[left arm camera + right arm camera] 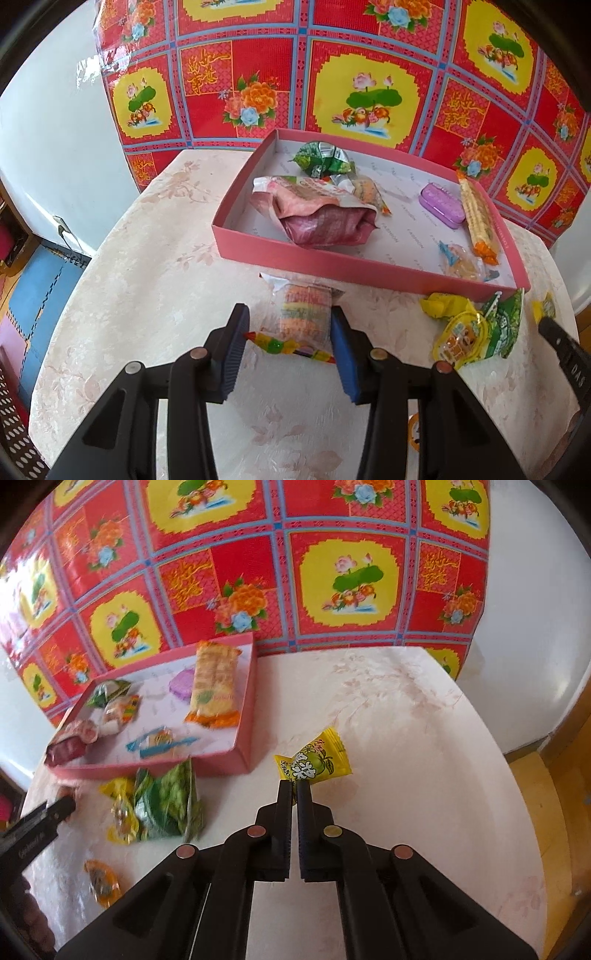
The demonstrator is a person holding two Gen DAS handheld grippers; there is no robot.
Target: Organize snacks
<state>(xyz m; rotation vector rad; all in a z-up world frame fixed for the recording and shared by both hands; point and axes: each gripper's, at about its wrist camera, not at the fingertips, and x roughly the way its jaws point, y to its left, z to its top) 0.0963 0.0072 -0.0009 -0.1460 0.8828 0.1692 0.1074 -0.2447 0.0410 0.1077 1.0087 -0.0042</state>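
The left gripper (290, 332) hangs spread around a rainbow-striped packet (303, 314) at 6 o'clock of the pink box (325, 258), which already holds several snacks. At its 4 o'clock wait loose packets (476, 328); farthest right, the right gripper (294, 788) pinches a yellow candy (314, 764), so I judge the task over halfway.
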